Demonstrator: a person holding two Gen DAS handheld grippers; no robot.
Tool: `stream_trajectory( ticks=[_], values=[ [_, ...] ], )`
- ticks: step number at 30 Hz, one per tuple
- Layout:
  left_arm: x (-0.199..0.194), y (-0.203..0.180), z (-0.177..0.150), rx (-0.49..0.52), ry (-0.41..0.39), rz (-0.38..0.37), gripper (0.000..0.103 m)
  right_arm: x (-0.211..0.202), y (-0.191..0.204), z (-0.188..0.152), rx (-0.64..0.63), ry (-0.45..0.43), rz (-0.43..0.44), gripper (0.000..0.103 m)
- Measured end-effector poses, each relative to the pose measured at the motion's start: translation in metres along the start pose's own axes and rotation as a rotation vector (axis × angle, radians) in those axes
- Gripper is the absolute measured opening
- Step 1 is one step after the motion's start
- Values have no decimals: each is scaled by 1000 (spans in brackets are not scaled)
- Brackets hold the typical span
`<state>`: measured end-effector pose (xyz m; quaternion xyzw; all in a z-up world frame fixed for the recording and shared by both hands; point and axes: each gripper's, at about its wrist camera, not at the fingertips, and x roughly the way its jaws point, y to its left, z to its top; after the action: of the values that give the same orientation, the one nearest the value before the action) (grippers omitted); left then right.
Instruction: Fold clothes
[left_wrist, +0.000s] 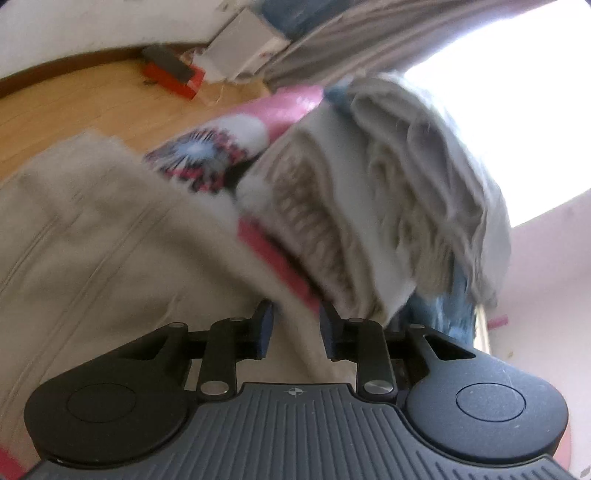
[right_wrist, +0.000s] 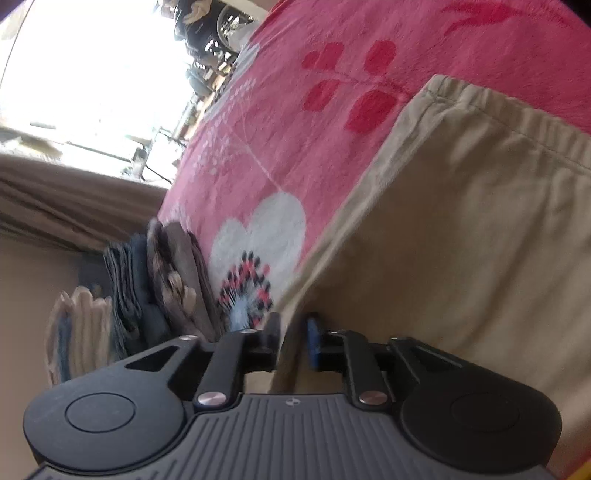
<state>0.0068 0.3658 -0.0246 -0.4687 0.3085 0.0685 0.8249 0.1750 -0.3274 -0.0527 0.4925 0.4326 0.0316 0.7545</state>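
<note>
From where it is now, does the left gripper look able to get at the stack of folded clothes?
Probably yes. The left gripper is open, with only the beige garment under it. The stack of folded clothes sits just ahead to the right, and nothing visible stands between them.

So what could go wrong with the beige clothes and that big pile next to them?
The pile of folded clothes looks slumped at the pink blanket's edge, so a bump from the left tool might topple it. The beige garment sits between the right tool's open pads, so its fold might slip loose.
</note>
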Motion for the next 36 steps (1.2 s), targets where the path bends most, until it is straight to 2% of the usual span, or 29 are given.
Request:
stream_trajectory(
  ticks=[3,4,5,6,7,12,15,18,23,26,30,36],
  values=[
    [20,4,9,-46,-40,-9,27,13,-14,9,75,-6,29,33],
    [25,6,11,-55,-41,13,27,11,-16,9,88,-4,43,33],
    [28,8,11,-64,-39,37,27,8,-18,9,97,-2,58,35],
    [27,9,11,-67,-35,40,27,3,-18,7,91,-3,67,41],
    [22,8,9,-54,-31,32,27,-6,-17,5,67,-8,80,42],
    [-36,-9,-14,73,4,-9,32,-61,-21,-23,-12,26,172,48],
    [-79,-7,-35,103,16,30,35,-93,-36,-47,-8,52,189,52],
    [-118,12,-55,55,14,81,37,-118,-59,-72,39,49,161,53],
    [-147,61,-89,-67,15,180,40,-134,-105,-104,181,24,139,54],
    [-147,81,-99,-149,-32,183,40,-121,-116,-109,209,19,126,52],
    [-129,97,-97,-200,-98,172,45,-104,-114,-101,200,-25,163,52],
    [-101,107,-95,-257,-141,106,46,-84,-115,-84,229,-103,224,51]
  ],
)
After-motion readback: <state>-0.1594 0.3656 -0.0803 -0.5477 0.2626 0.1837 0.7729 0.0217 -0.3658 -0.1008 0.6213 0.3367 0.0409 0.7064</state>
